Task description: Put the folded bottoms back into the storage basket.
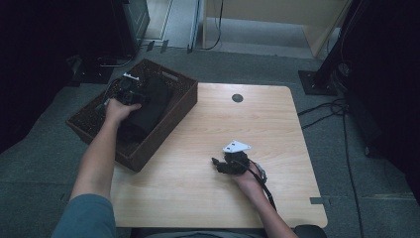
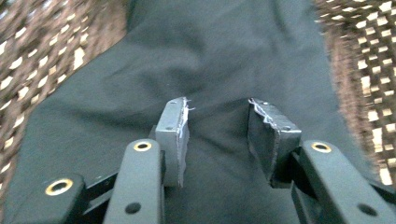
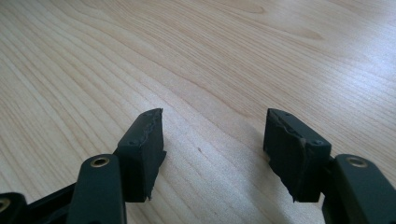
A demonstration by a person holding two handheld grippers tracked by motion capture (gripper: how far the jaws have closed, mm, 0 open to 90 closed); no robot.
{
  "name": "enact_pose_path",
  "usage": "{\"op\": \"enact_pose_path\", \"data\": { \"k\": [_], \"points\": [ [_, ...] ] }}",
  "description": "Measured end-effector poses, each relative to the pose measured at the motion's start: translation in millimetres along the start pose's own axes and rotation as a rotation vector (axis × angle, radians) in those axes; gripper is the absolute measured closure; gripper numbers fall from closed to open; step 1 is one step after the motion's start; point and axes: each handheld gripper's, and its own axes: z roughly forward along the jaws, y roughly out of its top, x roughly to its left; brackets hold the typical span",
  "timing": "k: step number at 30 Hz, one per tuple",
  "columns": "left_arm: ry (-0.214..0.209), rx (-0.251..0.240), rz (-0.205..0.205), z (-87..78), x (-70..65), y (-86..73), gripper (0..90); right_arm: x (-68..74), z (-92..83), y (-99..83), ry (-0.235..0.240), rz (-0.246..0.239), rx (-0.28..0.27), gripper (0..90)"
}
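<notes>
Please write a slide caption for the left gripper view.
Open hand-held gripper poised over black cloth inside a woven basket.

Wicker basket (image 1: pixel 171 106) on wooden table (image 1: pixel 208 183)

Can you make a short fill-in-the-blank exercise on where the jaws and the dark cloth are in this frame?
1. The dark cloth lies inside the woven ____.
2. The left gripper holds its jaws apart right over the ____.
3. The right gripper rests with open jaws over the bare wooden ____.
4. The basket sits at the table's ____ side in the high view.

Missing words: basket; cloth; table; left
</notes>
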Motion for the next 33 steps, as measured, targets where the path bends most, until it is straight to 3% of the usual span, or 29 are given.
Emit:
{"op": "enact_pose_path", "data": {
  "k": [5, 9, 15, 27, 29, 33],
  "points": [
    [-0.004, -0.011, -0.003, 5.7, 1.0, -2.2, 55.7, 0.1, 0.2, 0.1, -0.003, 0.003, 0.0, 38.0],
    [-0.023, -0.022, -0.032, 7.3, 3.9, -4.4, 55.6, 0.0, 0.4, 0.2, -0.005, 0.003, -0.001, 38.0],
    [-0.005, -0.011, -0.023, -0.1, -3.2, 1.6, 55.4, 0.3, 0.7, 0.4, -0.007, 0.006, -0.002, 37.9],
    [-0.038, -0.035, 0.016, -36.2, -19.6, 14.7, 56.1, 0.4, 1.0, 0.8, -0.012, 0.01, 0.001, 36.9],
    [-0.047, -0.048, 0.046, -49.8, -29.1, 17.9, 56.2, 0.4, 1.0, 0.8, -0.012, 0.011, 0.001, 36.9],
    [-0.062, -0.059, 0.067, -67.9, -42.5, 20.9, 56.6, 0.4, 1.1, 0.8, -0.012, 0.011, 0.0, 36.9]
  ]
}}
